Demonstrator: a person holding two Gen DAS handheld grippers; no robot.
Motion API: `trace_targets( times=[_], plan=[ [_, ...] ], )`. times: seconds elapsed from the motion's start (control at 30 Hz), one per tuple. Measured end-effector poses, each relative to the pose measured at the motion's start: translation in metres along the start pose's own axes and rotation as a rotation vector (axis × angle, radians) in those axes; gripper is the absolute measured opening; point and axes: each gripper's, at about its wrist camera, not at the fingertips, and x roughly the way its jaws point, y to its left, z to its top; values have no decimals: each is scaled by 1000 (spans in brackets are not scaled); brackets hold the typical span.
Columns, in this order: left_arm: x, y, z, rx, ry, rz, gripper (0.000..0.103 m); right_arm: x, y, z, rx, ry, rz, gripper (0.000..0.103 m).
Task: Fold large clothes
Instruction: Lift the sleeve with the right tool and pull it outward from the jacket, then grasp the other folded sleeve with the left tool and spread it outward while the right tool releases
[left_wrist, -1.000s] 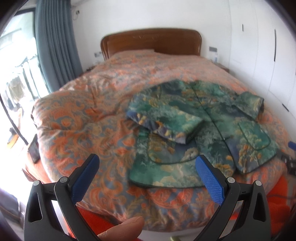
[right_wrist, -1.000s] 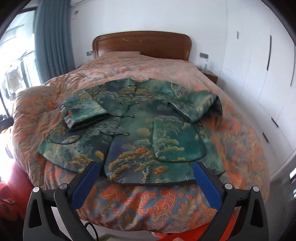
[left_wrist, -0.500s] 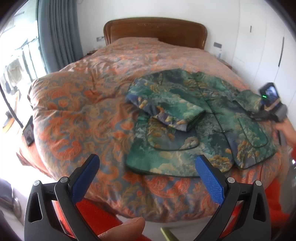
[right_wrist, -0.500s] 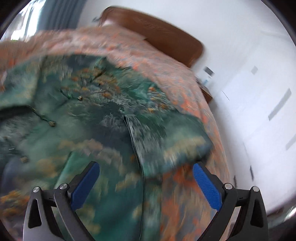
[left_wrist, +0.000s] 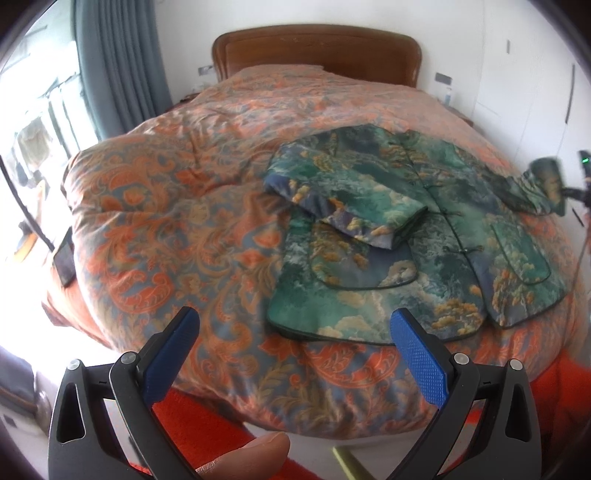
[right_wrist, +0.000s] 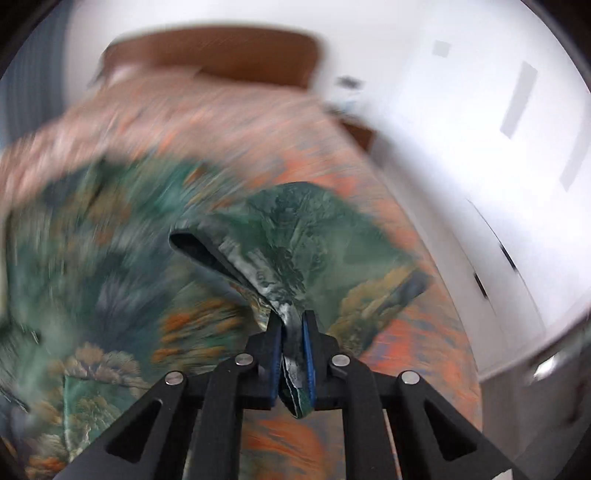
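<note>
A green patterned jacket (left_wrist: 406, 236) lies face up on the bed, its left sleeve (left_wrist: 347, 203) folded across the chest. My left gripper (left_wrist: 295, 328) is open and empty, held back over the bed's near edge. My right gripper (right_wrist: 291, 325) is shut on the cuff of the jacket's right sleeve (right_wrist: 306, 236) and holds it lifted off the bed. In the left wrist view that lifted sleeve (left_wrist: 546, 181) shows at the far right with the right gripper behind it. The right wrist view is blurred by motion.
The bed carries an orange paisley quilt (left_wrist: 177, 206) and has a wooden headboard (left_wrist: 317, 48). Grey curtains (left_wrist: 118, 66) and a bright window are at the left. White wardrobe doors (right_wrist: 498, 129) line the right wall. A red rug (left_wrist: 199, 421) lies at the bed's foot.
My right gripper moved in to the right sleeve, shut on its cuff and lifted it. My left gripper stayed open and drifted only slightly.
</note>
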Motion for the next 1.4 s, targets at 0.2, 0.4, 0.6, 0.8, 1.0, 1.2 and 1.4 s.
trace_targets(
  times=[0.2,0.4,0.6,0.8,1.0,1.2,1.4],
  plan=[
    [3,-21,6,42,6,-50,103,-27,-128,-20,230,-15,-105,7],
    [-2,-28,9,75,17,-55,103,15,-189,-76,446,85,-97,7],
    [-1,-15,11,30,31,-34,103,42,-207,-102,583,120,-142,36],
    [13,-10,20,49,48,-66,103,20,-217,-113,597,51,-283,46],
    [49,-15,56,184,27,-156,103,-35,-173,-112,477,-46,-178,52],
    [107,-70,80,444,47,-259,103,-89,-64,-146,309,-113,-15,60],
    [189,-114,79,635,157,-220,101,-106,12,-184,264,-48,144,60]
  ],
)
